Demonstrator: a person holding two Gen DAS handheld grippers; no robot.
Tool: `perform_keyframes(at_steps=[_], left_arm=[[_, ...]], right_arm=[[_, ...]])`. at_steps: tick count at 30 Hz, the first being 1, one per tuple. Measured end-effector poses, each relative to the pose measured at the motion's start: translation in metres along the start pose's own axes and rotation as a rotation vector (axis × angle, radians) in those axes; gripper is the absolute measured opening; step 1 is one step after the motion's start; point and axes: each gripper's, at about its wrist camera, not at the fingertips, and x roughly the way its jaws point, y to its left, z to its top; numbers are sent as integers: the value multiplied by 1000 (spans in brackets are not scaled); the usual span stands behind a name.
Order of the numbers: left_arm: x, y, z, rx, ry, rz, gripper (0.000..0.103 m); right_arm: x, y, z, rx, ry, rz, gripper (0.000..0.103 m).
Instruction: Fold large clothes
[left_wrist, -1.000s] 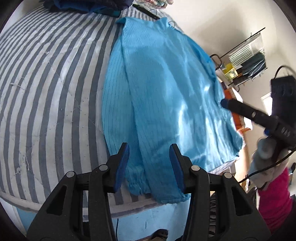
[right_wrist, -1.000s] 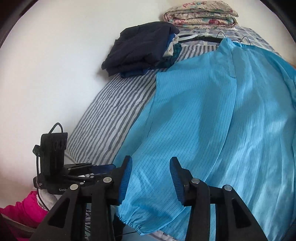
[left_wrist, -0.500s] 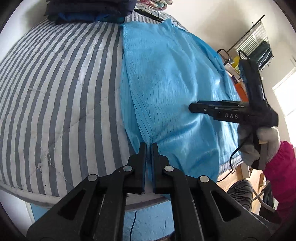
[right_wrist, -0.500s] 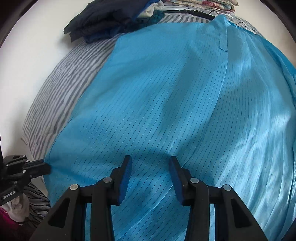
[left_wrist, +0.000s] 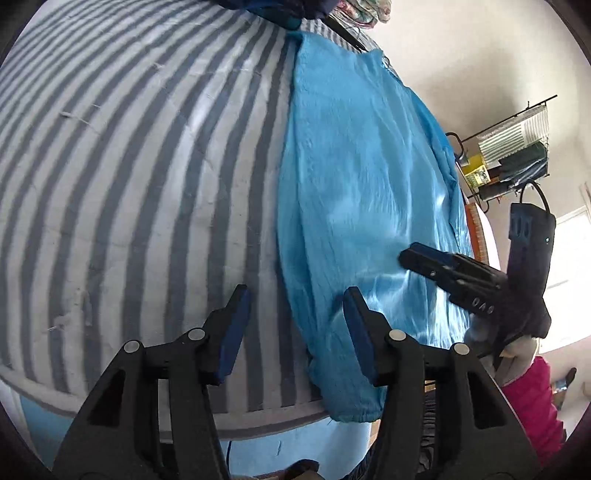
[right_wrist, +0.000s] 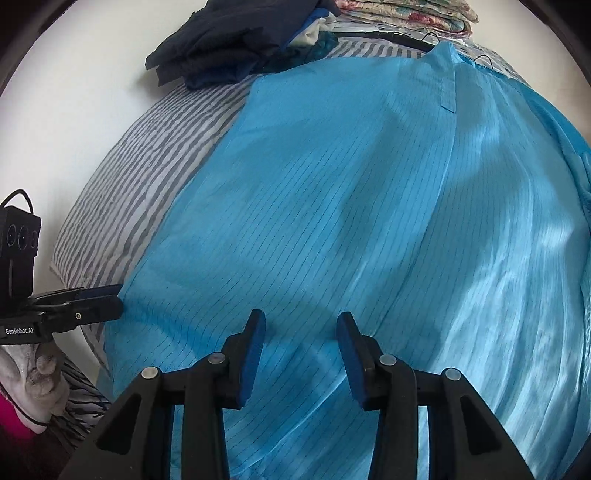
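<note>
Left wrist view: my left tool (left_wrist: 293, 328) hangs open at the shirt (left_wrist: 354, 192) edge; my right tool (right_wrist: 301, 349) open above, ready to fold.

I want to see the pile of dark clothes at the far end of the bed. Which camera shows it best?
The right wrist view. There the dark clothes pile shows whole, lying on the striped bed beyond the blue garment. In the left wrist view only its lower edge peeks in at the top; the rest is cut off.
</note>
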Motion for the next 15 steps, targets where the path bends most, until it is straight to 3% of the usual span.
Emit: perform_keyframes(at_steps=[2,3,4,9,15], left_arm=[[6,-4,4,12,-14,7,45],[8,-5,5,10,-11,6,20],[13,-4,7,0,7,-2,3],[6,-13,6,13,-51,0,1],[2,-20,2,25,-98,33,1]], right_arm=[[9,6,2,16,-7,28,43],[14,9,3,28,-12,54,44],[17,13,3,33,-19,85,44],[10,23,9,-2,-19,110,43],[-10,4,31,60,-60,127,46]])
